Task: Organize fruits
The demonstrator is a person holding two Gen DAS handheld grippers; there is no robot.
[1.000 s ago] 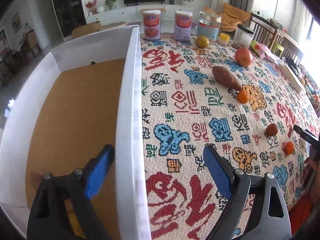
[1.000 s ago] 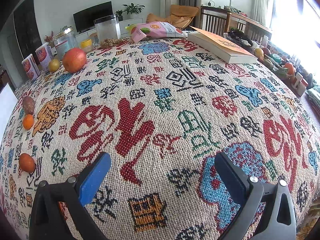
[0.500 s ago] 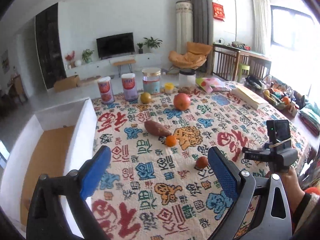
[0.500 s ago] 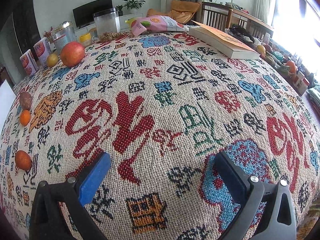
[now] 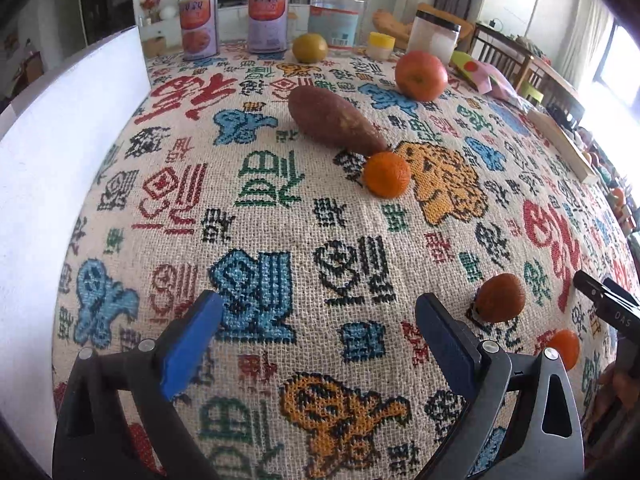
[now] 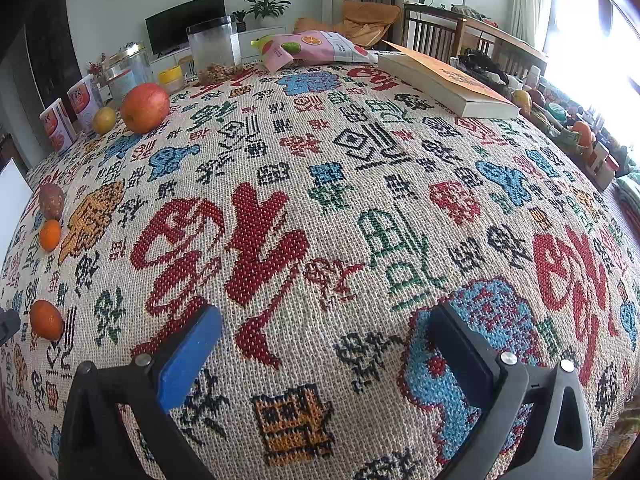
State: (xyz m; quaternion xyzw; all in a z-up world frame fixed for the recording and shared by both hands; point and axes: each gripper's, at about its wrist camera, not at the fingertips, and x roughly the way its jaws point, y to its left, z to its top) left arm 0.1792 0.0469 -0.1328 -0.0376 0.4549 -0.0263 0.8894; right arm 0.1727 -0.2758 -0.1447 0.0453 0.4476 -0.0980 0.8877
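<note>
My left gripper point(image 5: 320, 316) is open and empty, low over the patterned tablecloth. Ahead lie a sweet potato point(image 5: 334, 122), a small orange point(image 5: 386, 174), a red apple point(image 5: 421, 76) and a yellow-green citrus point(image 5: 309, 48). A brownish fruit point(image 5: 501, 298) and another small orange point(image 5: 564, 349) sit to its right. The white box point(image 5: 60, 152) stands on the left. My right gripper point(image 6: 326, 328) is open and empty over bare cloth. It sees the apple point(image 6: 145, 107), the citrus point(image 6: 104, 120), two small oranges point(image 6: 50, 235) point(image 6: 46, 319) and the sweet potato's end point(image 6: 51, 201) at far left.
Two printed cans point(image 5: 198, 24), a large tin point(image 5: 337, 16), a clear jar point(image 5: 437, 36) and a small yellow-lidded pot point(image 5: 381, 45) line the far edge. A book point(image 6: 444, 82) and a snack bag point(image 6: 316, 48) lie at the back right. The table edge drops off at right.
My left gripper has swung from over the box, lifted, then come down low over the cloth near the fruits. My right gripper has hardly moved.
</note>
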